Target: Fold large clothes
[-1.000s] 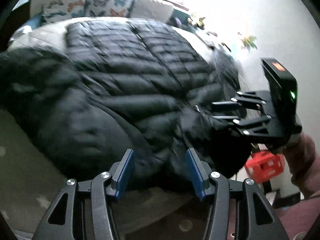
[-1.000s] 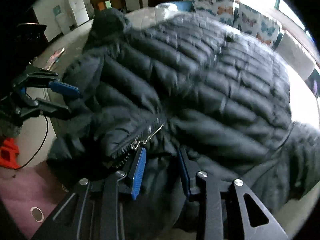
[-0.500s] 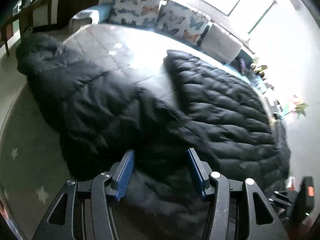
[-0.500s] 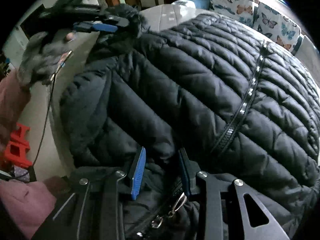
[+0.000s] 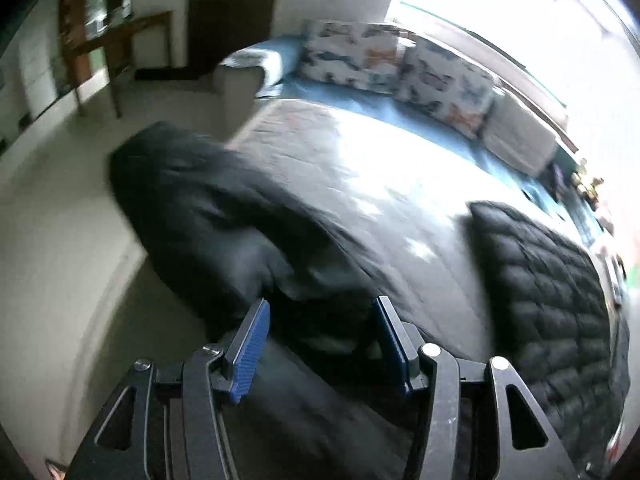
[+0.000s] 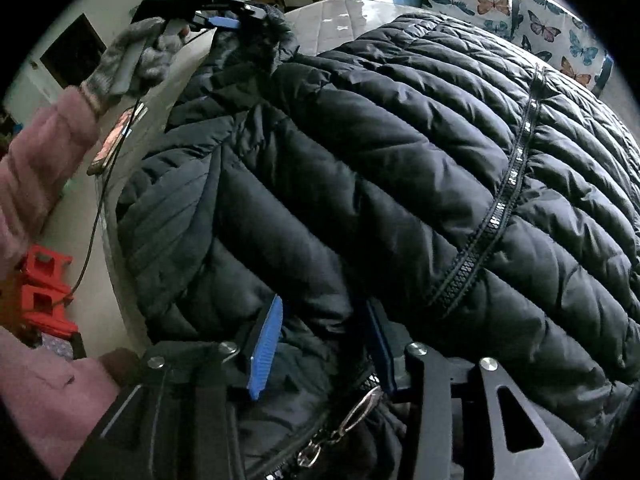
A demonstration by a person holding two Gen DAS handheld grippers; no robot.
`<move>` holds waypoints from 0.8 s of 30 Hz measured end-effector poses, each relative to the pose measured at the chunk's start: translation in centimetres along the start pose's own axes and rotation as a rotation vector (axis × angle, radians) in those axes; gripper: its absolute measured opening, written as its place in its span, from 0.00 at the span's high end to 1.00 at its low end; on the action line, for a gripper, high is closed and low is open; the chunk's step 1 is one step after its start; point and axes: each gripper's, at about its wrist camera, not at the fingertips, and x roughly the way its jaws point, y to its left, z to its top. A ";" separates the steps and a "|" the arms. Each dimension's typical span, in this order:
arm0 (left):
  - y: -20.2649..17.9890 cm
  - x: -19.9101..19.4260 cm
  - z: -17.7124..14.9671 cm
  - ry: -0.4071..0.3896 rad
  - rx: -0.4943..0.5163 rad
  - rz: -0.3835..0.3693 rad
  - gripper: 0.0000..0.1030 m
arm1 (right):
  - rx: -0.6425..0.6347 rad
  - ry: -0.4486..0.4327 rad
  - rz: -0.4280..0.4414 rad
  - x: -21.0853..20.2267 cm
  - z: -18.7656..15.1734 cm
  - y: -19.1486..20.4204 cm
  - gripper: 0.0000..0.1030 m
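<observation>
A large black quilted puffer jacket (image 6: 400, 152) lies spread on a grey bed (image 5: 360, 184), zipper (image 6: 504, 208) facing up. In the left wrist view its quilted body (image 5: 552, 292) is at the right and a smooth sleeve or hood part (image 5: 208, 208) stretches left over the bed edge. My left gripper (image 5: 320, 332) holds its blue pads apart, with dark fabric lying between them. It also shows in the right wrist view (image 6: 224, 20) at the jacket's furry hood end. My right gripper (image 6: 324, 340) has jacket fabric bunched between its pads near the zipper pull (image 6: 352, 420).
Butterfly-print pillows (image 5: 400, 64) and a blue sheet line the bed's far side under a bright window. Red stools (image 6: 44, 292) and a cable stand on the floor at the left. A wooden desk (image 5: 108, 48) stands by the far wall.
My left gripper has swung from the jacket's near hem to its far hood end. The jacket body now lies flatter. My right gripper has stayed on the hem.
</observation>
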 end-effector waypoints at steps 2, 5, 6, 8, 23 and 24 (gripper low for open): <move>2.1 1.1 1.9 0.009 -0.044 0.021 0.44 | -0.001 -0.002 0.003 0.1 0.1 0.0 0.49; 4.6 2.7 4.1 -0.001 -0.081 0.073 0.44 | -0.002 -0.003 0.002 0.1 0.1 0.2 0.47; 5.2 3.6 4.8 0.002 -0.075 0.107 0.44 | 0.001 -0.003 0.004 0.2 0.1 0.3 0.47; 6.1 5.2 5.3 0.047 -0.091 0.124 0.44 | 0.006 -0.004 0.010 0.3 0.3 0.2 0.45; 17.6 -1.9 5.4 -0.020 -0.405 -0.105 0.22 | -0.017 -0.001 -0.003 0.7 0.5 0.9 0.40; 17.9 -0.9 5.3 0.012 -0.420 -0.118 0.22 | -0.017 0.000 -0.004 0.7 0.5 1.0 0.40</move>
